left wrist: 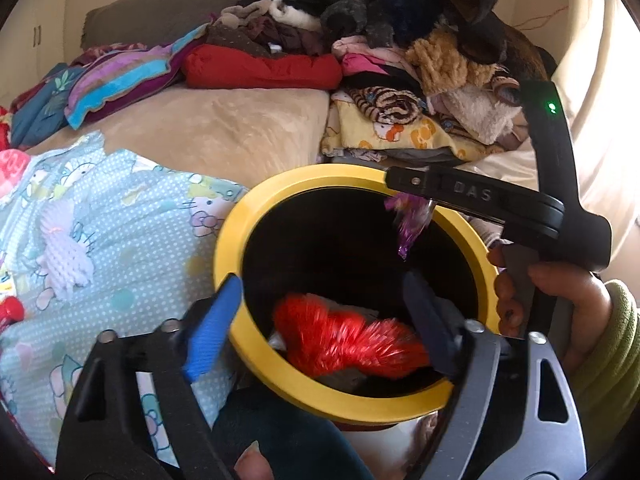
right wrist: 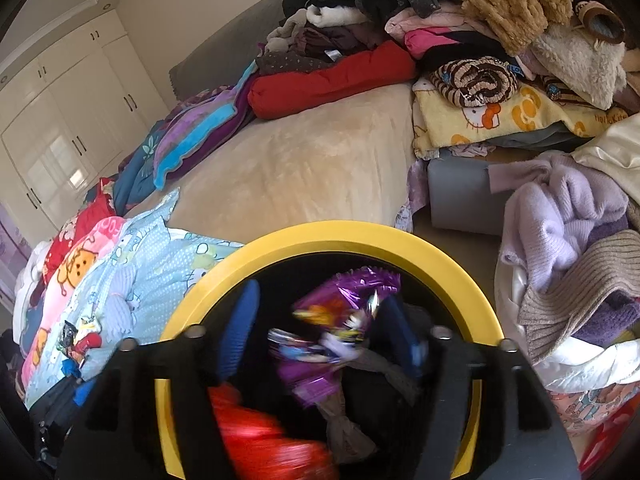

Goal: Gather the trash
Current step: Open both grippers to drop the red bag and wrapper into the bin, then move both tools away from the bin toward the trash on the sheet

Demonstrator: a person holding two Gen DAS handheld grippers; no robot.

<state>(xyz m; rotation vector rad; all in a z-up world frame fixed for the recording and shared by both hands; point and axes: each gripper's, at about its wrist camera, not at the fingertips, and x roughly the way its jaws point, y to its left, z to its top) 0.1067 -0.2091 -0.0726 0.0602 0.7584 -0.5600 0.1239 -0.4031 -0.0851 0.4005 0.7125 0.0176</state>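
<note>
A black bin with a yellow rim [left wrist: 240, 216] sits at the bed's near edge; it also shows in the right wrist view [right wrist: 400, 240]. My left gripper [left wrist: 320, 320] is open, with one blue finger outside the rim and the other inside. A blurred red wrapper [left wrist: 344, 340] lies in the bin and shows in the right wrist view [right wrist: 260, 436]. My right gripper [right wrist: 320, 336] is open over the bin mouth and shows in the left wrist view [left wrist: 404, 192]. A purple foil wrapper [right wrist: 340, 320] is loose between its fingers, blurred; it hangs below them in the left wrist view [left wrist: 410, 220].
A blue Hello Kitty cloth [left wrist: 100, 216] lies left of the bin. A beige bed [left wrist: 224, 124] stretches beyond it. Piled clothes [left wrist: 360, 40] fill the back, and a lilac sweater [right wrist: 560, 216] lies on the right. Small wrappers [right wrist: 80, 340] lie at the left.
</note>
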